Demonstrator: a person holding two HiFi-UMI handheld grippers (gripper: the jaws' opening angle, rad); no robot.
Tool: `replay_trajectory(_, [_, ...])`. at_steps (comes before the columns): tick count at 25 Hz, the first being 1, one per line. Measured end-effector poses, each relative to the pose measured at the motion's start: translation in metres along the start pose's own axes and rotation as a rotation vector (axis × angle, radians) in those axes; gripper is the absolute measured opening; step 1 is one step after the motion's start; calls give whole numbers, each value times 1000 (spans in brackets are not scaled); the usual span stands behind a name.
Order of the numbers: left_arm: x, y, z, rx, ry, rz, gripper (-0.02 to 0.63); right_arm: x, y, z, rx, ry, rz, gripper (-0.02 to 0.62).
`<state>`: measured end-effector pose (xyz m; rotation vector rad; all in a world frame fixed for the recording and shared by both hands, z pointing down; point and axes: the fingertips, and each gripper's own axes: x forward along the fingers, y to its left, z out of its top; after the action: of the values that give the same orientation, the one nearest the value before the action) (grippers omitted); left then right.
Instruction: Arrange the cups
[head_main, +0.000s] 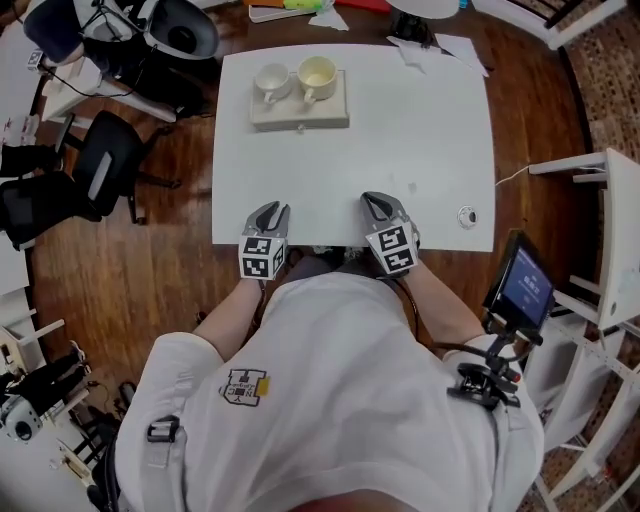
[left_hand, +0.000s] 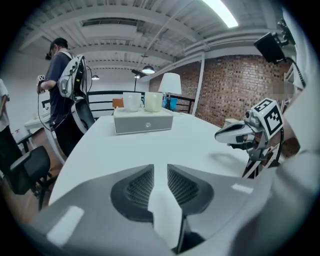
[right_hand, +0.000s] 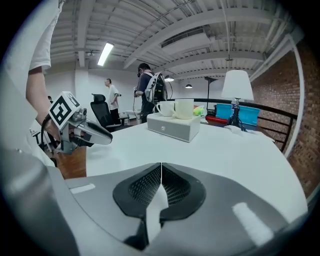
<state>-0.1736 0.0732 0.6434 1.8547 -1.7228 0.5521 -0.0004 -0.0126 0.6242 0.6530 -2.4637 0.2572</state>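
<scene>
**White cup (head_main: 272, 80) and cream cup (head_main: 317, 73) atop the box (head_main: 300, 112)**

Well short of the box, left gripper (head_main: 268, 212) slightly parted, right gripper (head_main: 378, 203) closed, both empty; a hasty rim pinch could tip either cup off the box.

Head view: from above the person, steeply down on the whole bench (head_main: 420, 150). Gripper views: low at the near bench edge, facing across it. Both share the far box (left_hand: 143, 121) and cups (left_hand: 132, 102). The left gripper view also takes in the right gripper (left_hand: 218, 135), and the right gripper view the left gripper (right_hand: 109, 140).
</scene>
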Motion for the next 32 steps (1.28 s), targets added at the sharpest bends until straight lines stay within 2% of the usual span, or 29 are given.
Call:
replay_trajectory(3, [-11, -10, -13, 9, 13, -9, 69, -6, 11, -13, 0, 19, 13, 3])
replay_trajectory(7, [-18, -14, -33, 34, 39, -60, 66, -13, 29, -25, -10, 49, 17, 2])
replay_trajectory(14, [-21, -16, -22, 99, -1, -163, 66, -22, 42, -24, 20, 47, -64, 0])
replay_trajectory(22, [-29, 10, -32, 96, -11, -189, 65, -13, 69, -20, 11, 67, -91, 0])
replay_trajectory(32, [-36, 20, -37, 119, -5, -201, 64, -8, 76, -17, -4, 82, -110, 0])
